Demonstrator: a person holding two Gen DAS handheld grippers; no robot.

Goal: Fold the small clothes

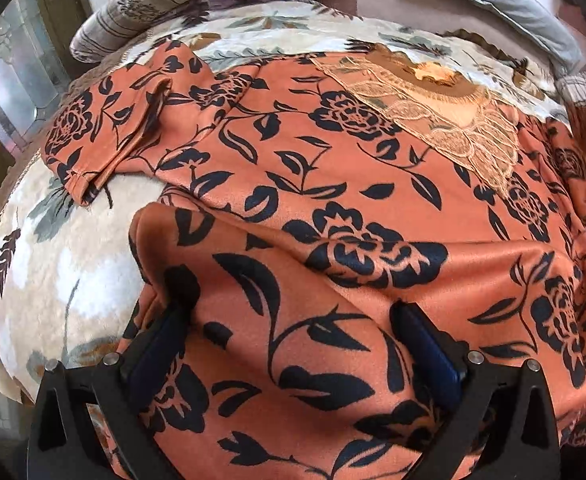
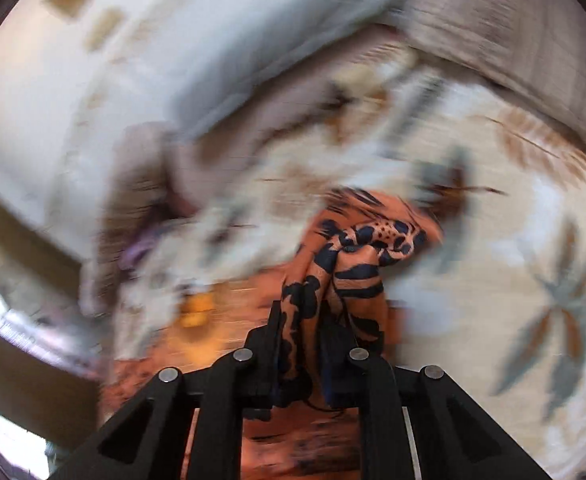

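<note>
An orange garment (image 1: 333, 152) with a black flower print lies spread on a bed, its lace neckline (image 1: 453, 120) at the upper right and one sleeve (image 1: 105, 128) stretched to the left. My left gripper (image 1: 293, 300) stands open and wide over the near hem. A raised fold of the cloth bulges between its blue-padded fingers (image 1: 425, 352). In the blurred right wrist view, my right gripper (image 2: 305, 312) is shut on a bunched piece of the same garment (image 2: 357, 276), lifted off the bed.
A cream bedspread (image 1: 53, 260) with grey and brown leaves lies under the garment. A grey pillow (image 1: 505, 4) and a striped blanket (image 1: 141, 12) lie at the far end. The bed's edge and a glass door (image 1: 17, 80) are at left.
</note>
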